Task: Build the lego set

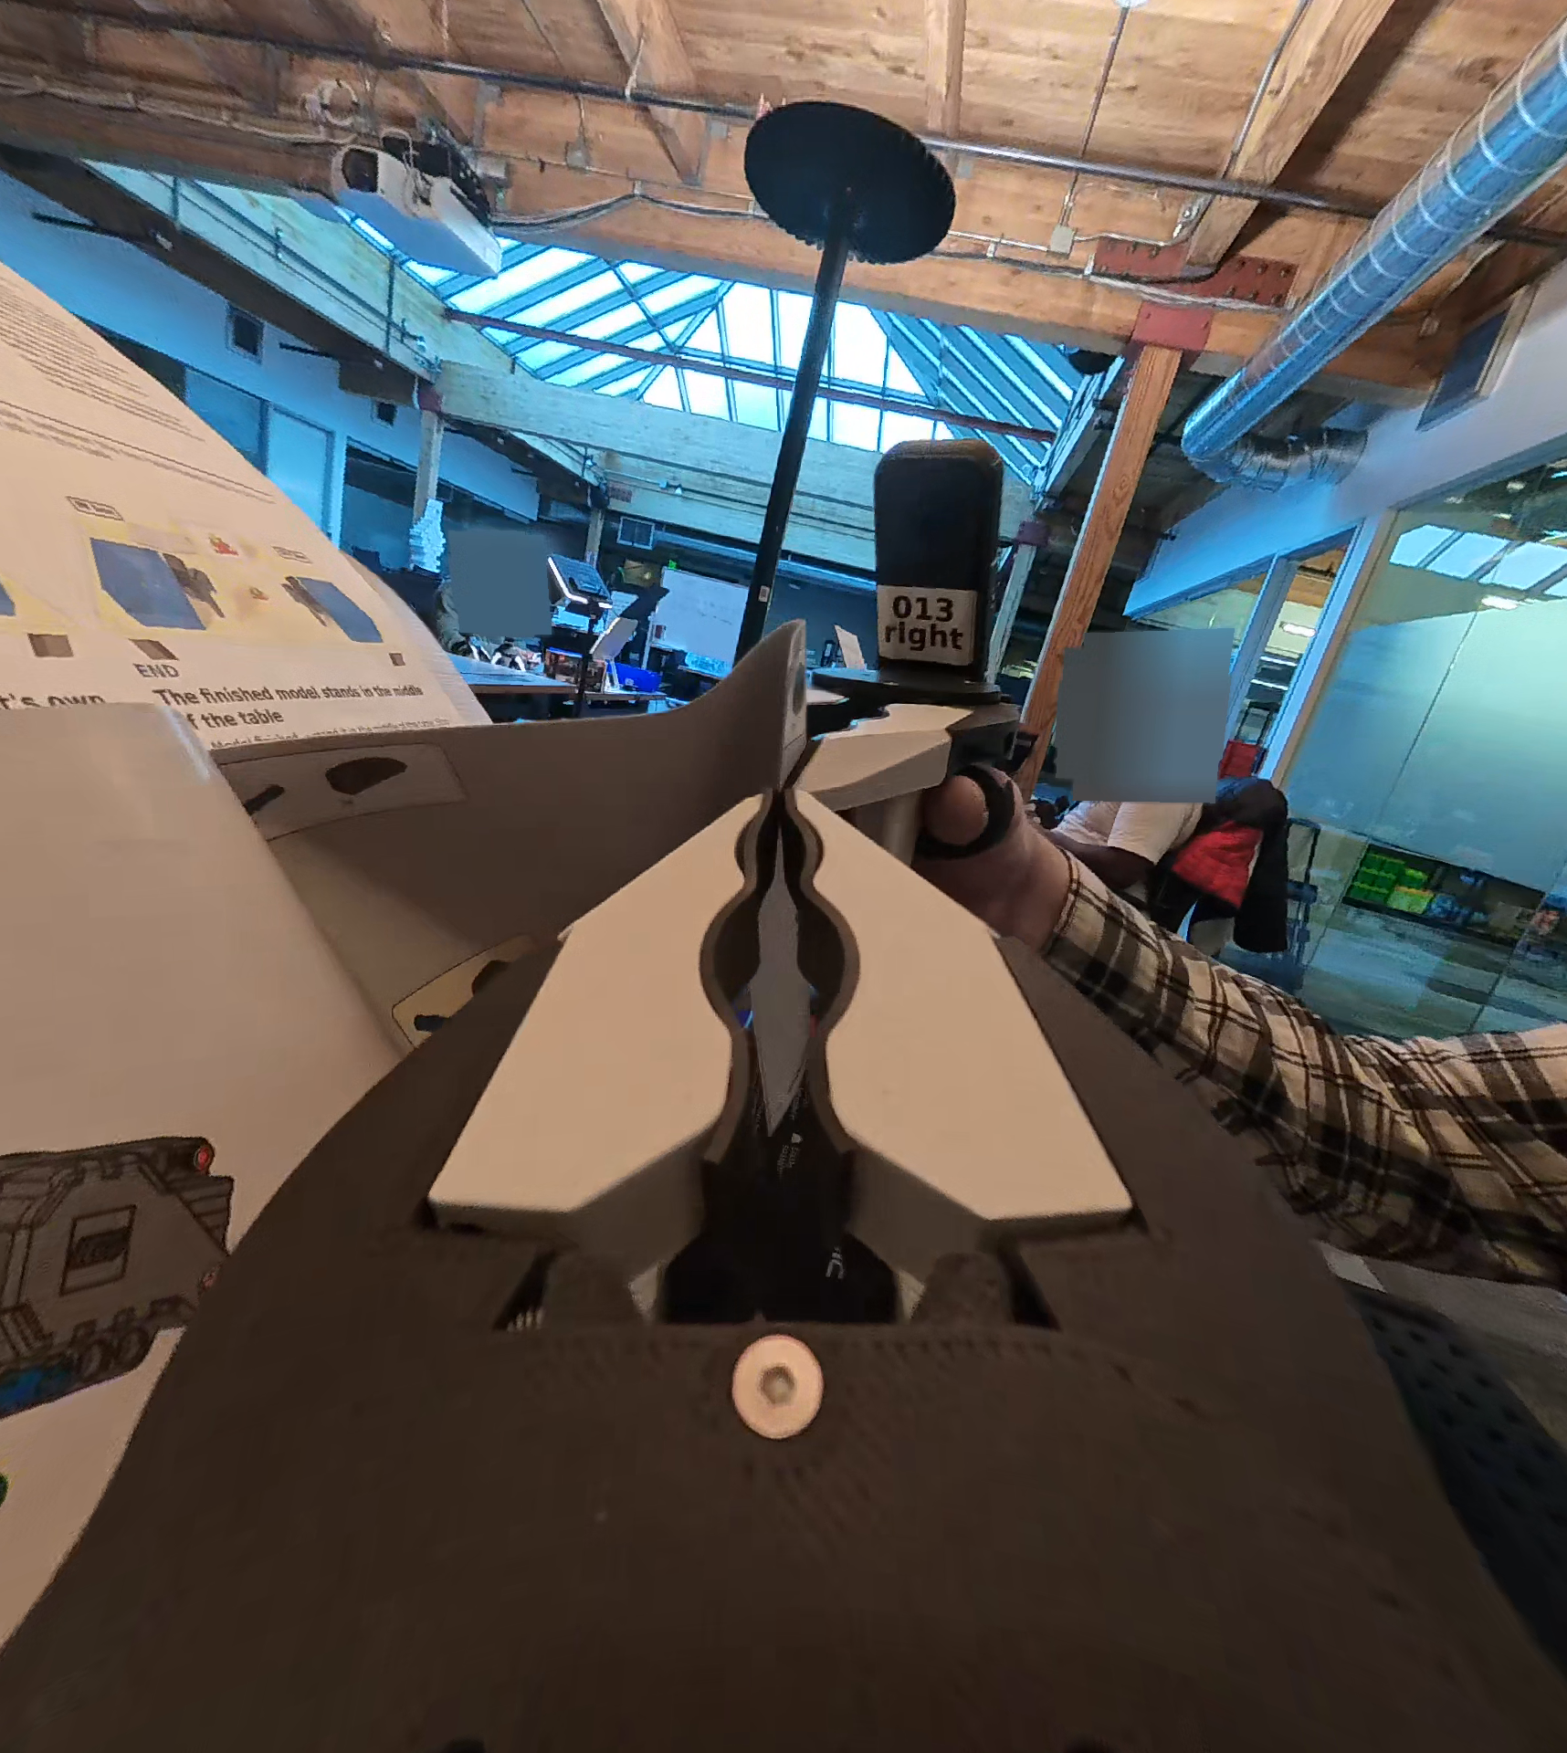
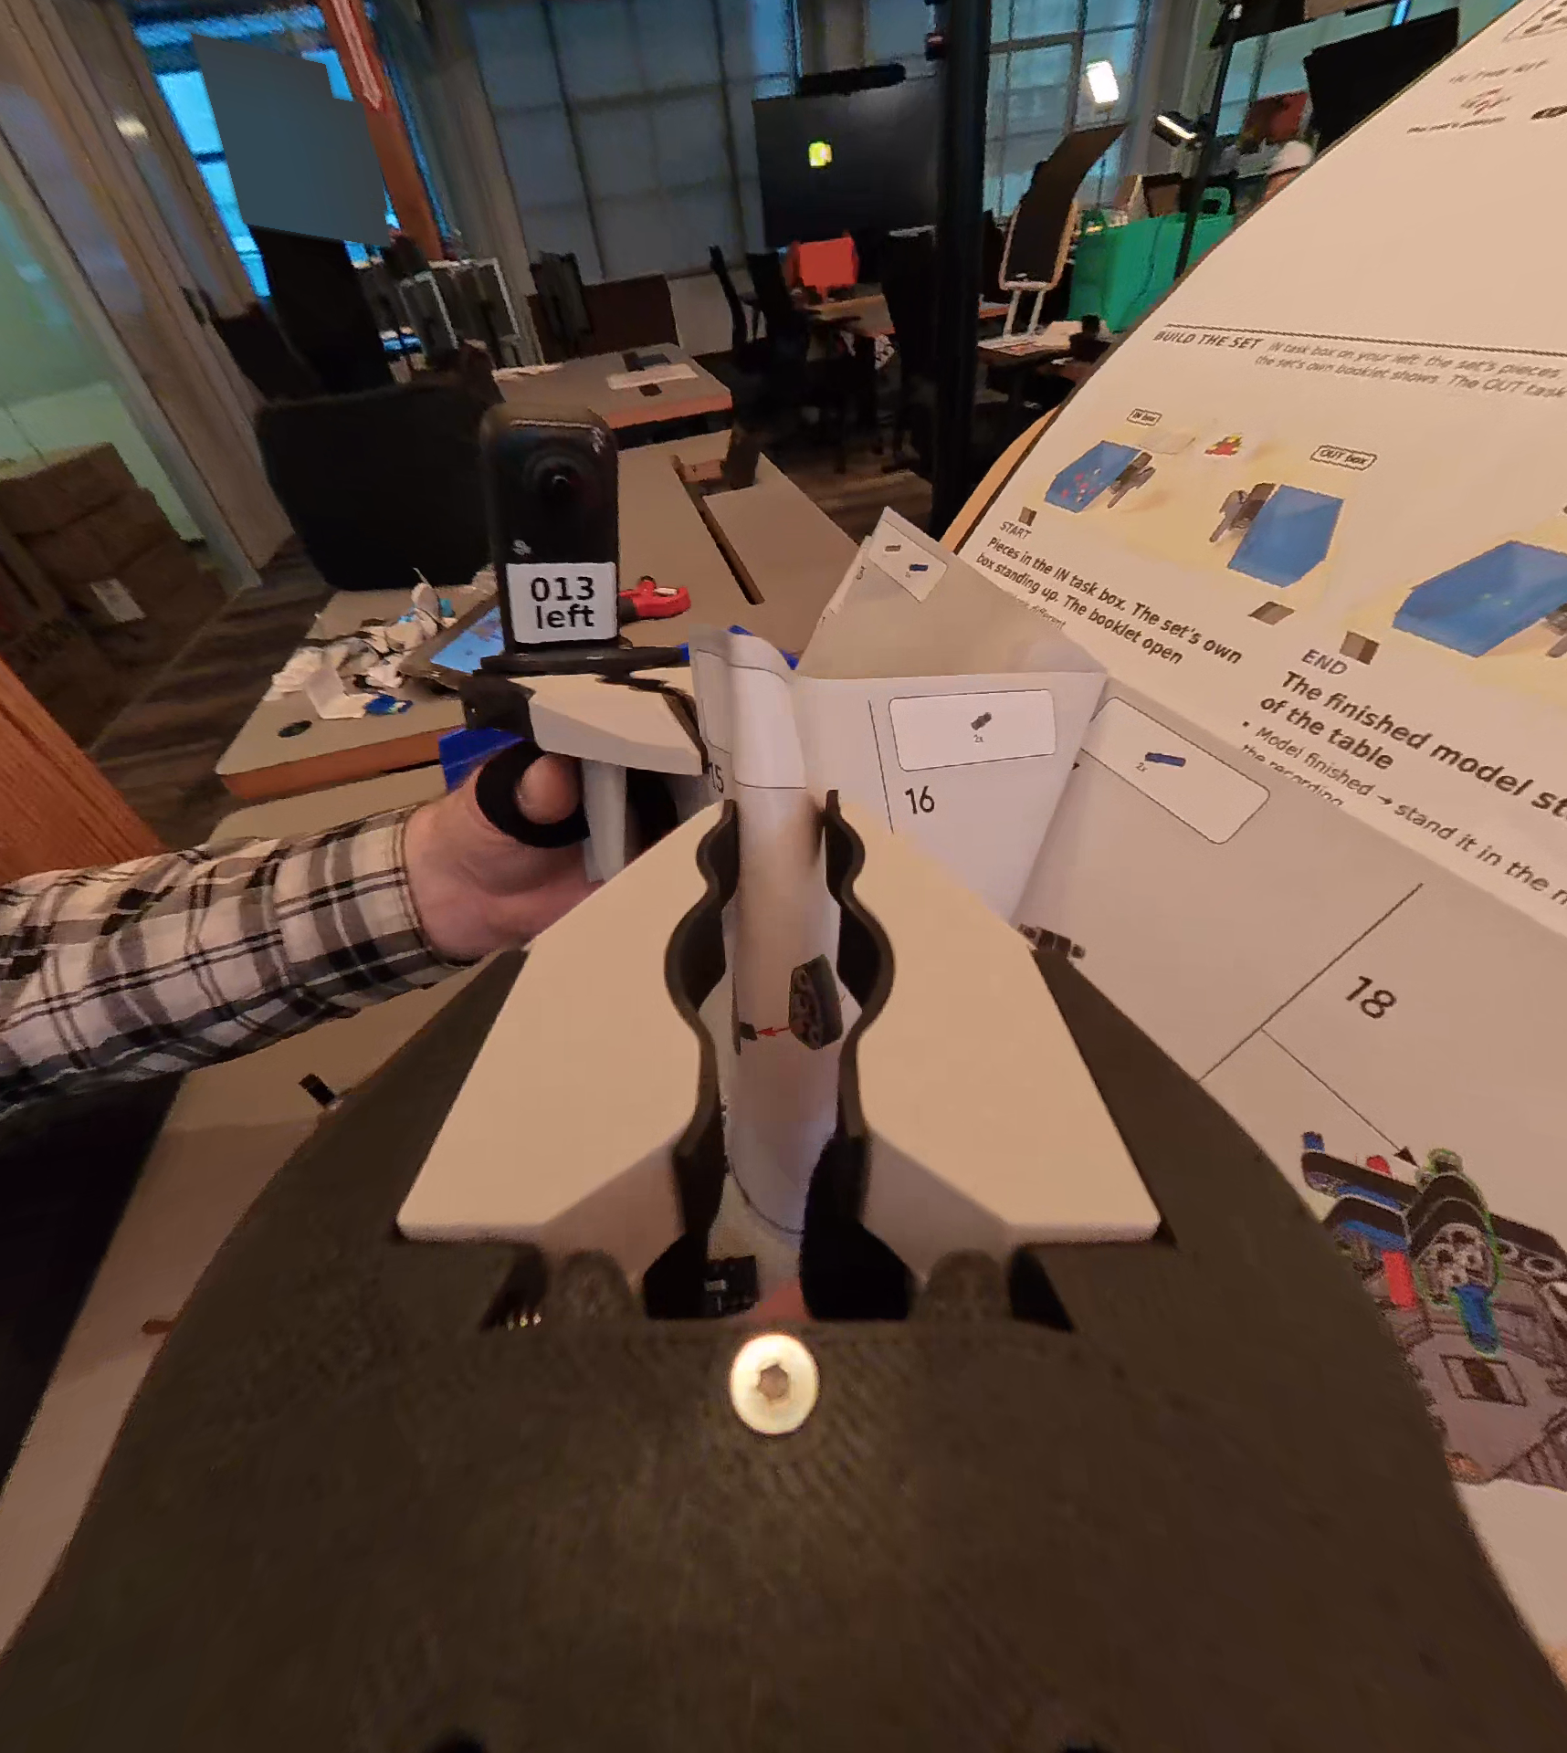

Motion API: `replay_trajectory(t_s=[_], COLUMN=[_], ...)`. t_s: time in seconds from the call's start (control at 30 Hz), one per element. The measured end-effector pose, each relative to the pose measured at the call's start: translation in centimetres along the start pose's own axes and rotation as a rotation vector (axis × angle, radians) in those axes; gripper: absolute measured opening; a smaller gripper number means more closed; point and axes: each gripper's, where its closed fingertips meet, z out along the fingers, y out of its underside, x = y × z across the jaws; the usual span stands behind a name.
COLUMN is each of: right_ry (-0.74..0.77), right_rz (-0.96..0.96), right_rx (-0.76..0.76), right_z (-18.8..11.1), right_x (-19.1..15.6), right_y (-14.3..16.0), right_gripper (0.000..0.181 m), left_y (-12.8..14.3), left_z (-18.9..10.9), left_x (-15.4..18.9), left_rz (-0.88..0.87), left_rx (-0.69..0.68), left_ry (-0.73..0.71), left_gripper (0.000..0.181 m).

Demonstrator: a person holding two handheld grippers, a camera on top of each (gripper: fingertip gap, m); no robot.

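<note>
Both your grippers clench the booklet (image 2: 950,759), held up between them — left gripper (image 1: 784,806) on an edge, right gripper (image 2: 780,816) on a curled page. It looks thin, floppy and tearable — grip near the spine.

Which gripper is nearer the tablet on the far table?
Left. The left gripper sits in front of the tablet; the right gripper is farther back, shut on the booklet.

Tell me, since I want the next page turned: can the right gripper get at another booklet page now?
Probably not: the right gripper is already shut on a curled booklet page, and the left gripper pinches paper too.
</note>
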Motion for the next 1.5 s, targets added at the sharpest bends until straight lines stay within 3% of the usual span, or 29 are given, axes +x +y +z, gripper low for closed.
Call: replay_trajectory(t_s=[1.13, 1.27, 1.5], right_ry=[-0.166, -0.151, 0.035], right_rz=[0.104, 0.101, 0.090], right_rx=[0.067, 0.064, 0.056], right_z=[-1.6, -1.8, -4.2], right_x=[-0.6, -0.3, 2.7], right_y=[-0.5, -0.5, -0.9], right_gripper=[0.012, 0.011, 0.017], left_y=[-1.4, -1.4, -2.6], left_z=[0.3, 0.1, -2.6], left_x=[0.9, 0.9, -0.8], left_rz=[-0.096, -0.067, 0.065], left_rx=[0.117, 0.104, 0.016], left_ry=[0.156, 0.137, -0.113], left_gripper=[0.000, 0.000, 0.000])
